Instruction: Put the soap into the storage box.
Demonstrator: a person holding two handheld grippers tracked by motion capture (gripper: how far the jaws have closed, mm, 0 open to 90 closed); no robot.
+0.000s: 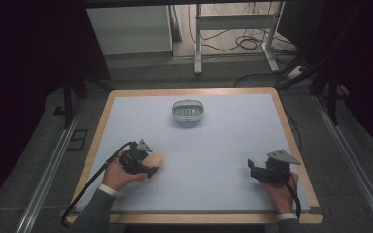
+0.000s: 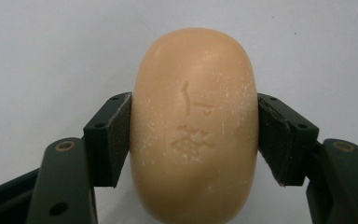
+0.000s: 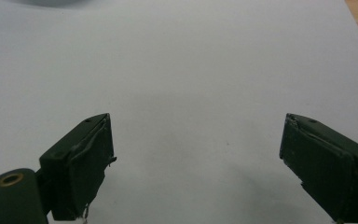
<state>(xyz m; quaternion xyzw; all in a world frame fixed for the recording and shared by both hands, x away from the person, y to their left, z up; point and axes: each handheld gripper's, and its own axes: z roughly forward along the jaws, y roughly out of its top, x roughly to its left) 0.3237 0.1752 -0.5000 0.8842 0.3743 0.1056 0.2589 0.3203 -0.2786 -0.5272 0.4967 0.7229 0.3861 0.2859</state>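
A tan oval bar of soap [image 2: 193, 126] with a stamped mark sits between the two black jaws of my left gripper [image 2: 195, 137], whose pads press its sides. From above, the soap [image 1: 155, 159] and left gripper [image 1: 151, 165] are at the near left of the pale blue mat [image 1: 213, 145]. A small grey soap dish [image 1: 188, 111] with a slotted floor stands at the far middle of the mat, empty. My right gripper [image 1: 250, 169] rests at the near right, and in the right gripper view its jaws [image 3: 196, 163] stand wide apart over bare mat.
The mat lies on a wood-edged table [image 1: 286, 126]. Beyond the far edge are a white cabinet [image 1: 131, 29], desk legs [image 1: 198, 43] and loose cables [image 1: 247, 41] on the floor. A black cable [image 1: 85, 187] trails from the left gripper off the near left.
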